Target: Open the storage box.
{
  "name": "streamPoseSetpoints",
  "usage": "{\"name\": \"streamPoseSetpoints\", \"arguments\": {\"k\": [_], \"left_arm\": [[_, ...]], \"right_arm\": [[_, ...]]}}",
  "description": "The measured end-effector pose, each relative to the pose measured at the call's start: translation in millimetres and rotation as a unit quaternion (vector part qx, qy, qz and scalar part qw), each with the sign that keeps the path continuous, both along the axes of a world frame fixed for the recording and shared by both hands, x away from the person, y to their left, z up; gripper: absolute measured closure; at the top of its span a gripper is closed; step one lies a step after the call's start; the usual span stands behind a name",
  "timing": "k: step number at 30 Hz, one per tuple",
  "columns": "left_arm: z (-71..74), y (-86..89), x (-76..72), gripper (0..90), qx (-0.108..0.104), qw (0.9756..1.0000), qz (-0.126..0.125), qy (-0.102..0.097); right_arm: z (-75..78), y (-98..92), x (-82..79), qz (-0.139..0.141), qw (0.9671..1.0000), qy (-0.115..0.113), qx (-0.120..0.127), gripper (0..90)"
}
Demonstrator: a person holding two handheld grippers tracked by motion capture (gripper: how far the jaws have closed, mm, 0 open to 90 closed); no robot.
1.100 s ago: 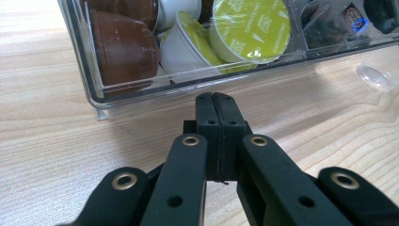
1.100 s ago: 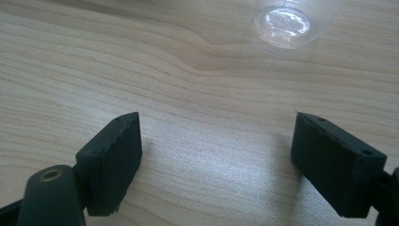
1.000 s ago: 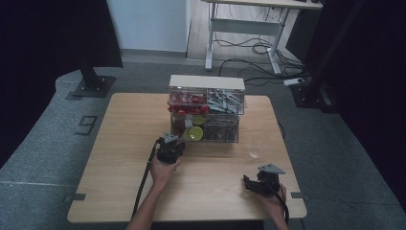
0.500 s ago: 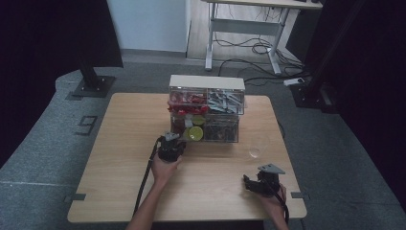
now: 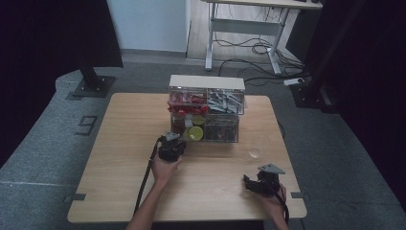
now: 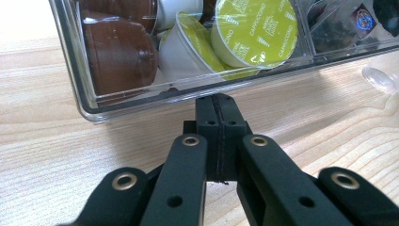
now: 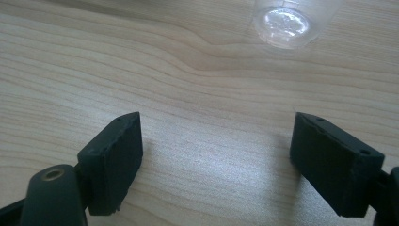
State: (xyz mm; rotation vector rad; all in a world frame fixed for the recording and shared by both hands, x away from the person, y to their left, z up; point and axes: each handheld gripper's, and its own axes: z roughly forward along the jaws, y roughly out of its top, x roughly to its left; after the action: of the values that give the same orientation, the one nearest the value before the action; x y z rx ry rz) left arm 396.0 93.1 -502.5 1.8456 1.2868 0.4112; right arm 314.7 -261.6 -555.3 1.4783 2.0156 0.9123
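Before my closed left claw (image 6: 220, 106), the green foil lid of a coffee capsule (image 6: 254, 32) in the clear drawer (image 6: 89, 106) reads "CAPPUCCINO", repeated in rows. On the grey floor left of the table, a marking (image 5: 86, 125) reads like a "9".

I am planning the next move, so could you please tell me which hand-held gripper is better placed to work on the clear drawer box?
Left. The left hand-held gripper, jaws shut, sits right at the clear drawer box; the right hand-held gripper stands open farther off.

Lab: black curtains (image 5: 43, 43), cabled desk (image 5: 249, 28), grey carpet (image 5: 57, 143)
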Motion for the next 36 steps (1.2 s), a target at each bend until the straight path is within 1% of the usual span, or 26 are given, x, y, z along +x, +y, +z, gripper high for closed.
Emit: {"name": "streamPoseSetpoints", "arguments": {"k": [3, 11, 20, 21, 25, 27, 36], "left_arm": [[0.2, -0.1, -0.2, 90.0, -0.001, 1.0000, 0.001, 0.000], [0.5, -0.1, -2.0, 90.0, 0.004, 1.0000, -0.001, -0.004], [2.2, -0.9, -3.5, 90.0, 0.002, 1.0000, -0.002, -0.007], [3.2, -1.0, -3.7, 90.0, -0.002, 0.9999, 0.000, -0.010], [5.8, -1.0, -2.8, 90.0, -0.005, 0.9999, 0.002, -0.015], [9.1, -1.7, -3.2, 90.0, -0.003, 0.9999, -0.001, -0.017], [13.7, -2.0, -5.1, 90.0, -0.002, 0.9998, -0.002, -0.022]], "right_arm": [[0.0, 0.0, 0.0, 0.000, 1.0000, 0.000, 0.000, 17.9], [0.0, 0.0, 0.0, 0.000, 1.0000, 0.000, 0.000, 17.9], [0.0, 0.0, 0.0, 0.000, 1.0000, 0.000, 0.000, 18.0], [0.0, 0.1, 0.0, 0.000, 1.0000, 0.000, -0.001, 18.0], [0.0, 0.0, 0.0, 0.000, 1.0000, 0.000, -0.001, 18.0], [0.0, 0.0, 0.0, 0.000, 1.0000, 0.000, -0.001, 18.0], [0.0, 0.0, -0.1, 0.001, 1.0000, 0.000, -0.001, 18.1]]}}
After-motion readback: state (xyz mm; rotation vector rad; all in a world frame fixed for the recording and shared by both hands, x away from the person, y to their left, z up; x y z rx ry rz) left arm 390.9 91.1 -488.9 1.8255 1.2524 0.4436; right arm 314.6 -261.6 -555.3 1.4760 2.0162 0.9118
